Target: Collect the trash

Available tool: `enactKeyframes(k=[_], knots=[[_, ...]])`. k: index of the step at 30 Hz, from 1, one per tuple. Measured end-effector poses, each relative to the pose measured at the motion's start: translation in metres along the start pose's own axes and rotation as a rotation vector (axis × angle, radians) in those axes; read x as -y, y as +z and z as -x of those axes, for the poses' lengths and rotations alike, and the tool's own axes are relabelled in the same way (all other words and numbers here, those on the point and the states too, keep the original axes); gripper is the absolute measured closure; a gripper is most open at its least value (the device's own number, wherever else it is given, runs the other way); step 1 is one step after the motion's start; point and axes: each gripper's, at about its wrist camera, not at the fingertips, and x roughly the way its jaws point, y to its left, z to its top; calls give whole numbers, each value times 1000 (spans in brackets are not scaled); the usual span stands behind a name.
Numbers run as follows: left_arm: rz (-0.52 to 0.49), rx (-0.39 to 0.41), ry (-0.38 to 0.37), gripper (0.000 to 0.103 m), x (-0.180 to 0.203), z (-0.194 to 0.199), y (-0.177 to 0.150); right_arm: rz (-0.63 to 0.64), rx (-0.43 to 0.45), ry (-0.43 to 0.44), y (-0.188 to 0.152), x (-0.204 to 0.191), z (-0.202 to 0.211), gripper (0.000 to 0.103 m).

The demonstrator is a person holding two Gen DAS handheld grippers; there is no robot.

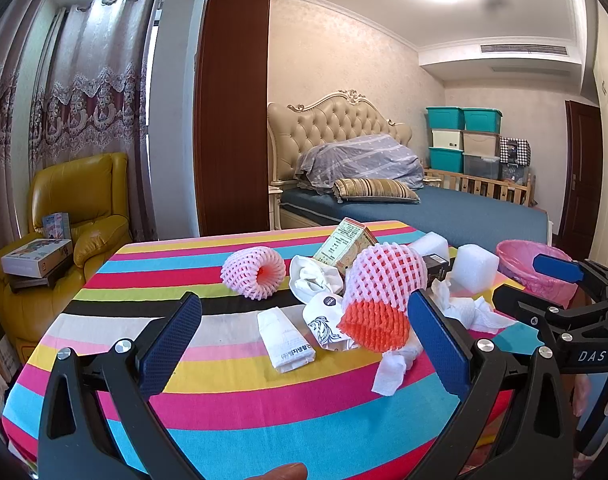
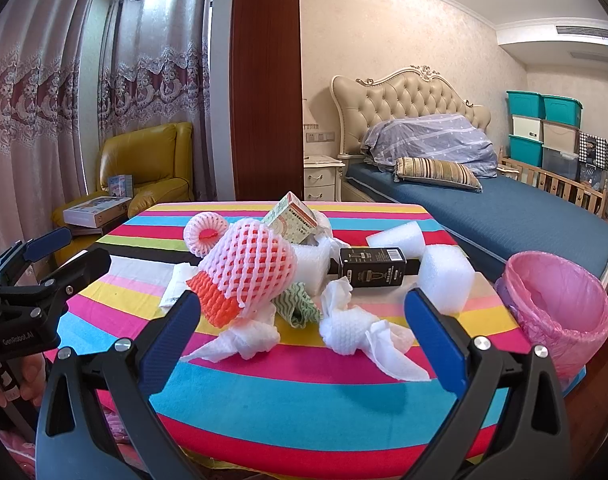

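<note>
Trash lies heaped on the striped tablecloth [image 1: 232,396] [image 2: 304,396]. In the heap are a pink and orange foam net [image 1: 383,292] [image 2: 248,268], a rolled pink net [image 1: 254,272] [image 2: 204,232], a cream carton [image 1: 345,244] [image 2: 292,220], a black box [image 2: 371,268], white foam blocks [image 1: 473,268] [image 2: 443,276], crumpled tissues [image 2: 367,336] and a white packet [image 1: 286,340]. The pink-lined bin [image 1: 531,268] [image 2: 555,308] stands off the table's right edge. My left gripper [image 1: 304,344] [image 2: 68,254] is open before the heap. My right gripper [image 2: 304,340] [image 1: 539,284] is open too, holding nothing.
A yellow armchair [image 1: 80,208] with boxes stands to the far left by the curtains. A brown wooden post [image 2: 266,80] rises behind the table. The blue bed [image 2: 503,216] runs along the right, with stacked storage bins [image 1: 463,140] beyond it.
</note>
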Motion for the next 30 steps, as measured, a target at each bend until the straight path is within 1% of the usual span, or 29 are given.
enactKeyframes(k=[13,16,17,18,21,23,25,27,30], knots=[[-11,9,3,7,1,1,-1,-12,-44,4,1,0,-2,4],[-13,12,2,7,0,1,-1,-9,-31,2,-1,0,0,4],[-17,1,3,7,0,0,-2,3,19,-1,-2,0,2,4],[-15,-2,3,7,0,0,-2,5,35,-1,-3,0,2,4],[-17,-32,4,7,-1,-2,-3,-1,20,0,-3,0,2,4],[-12,-35,3,7,-1,-2,-3,-6,22,-1,-5,0,2,4],[-8,-43,2,7,-2,-4,-4,-4,-1,-6,-5,1,0,4],[-6,-73,2,7,-2,-6,-5,-2,-18,-11,-5,1,-1,4],[-7,-80,0,7,-2,-8,-6,2,-20,-18,-6,4,-3,4]])
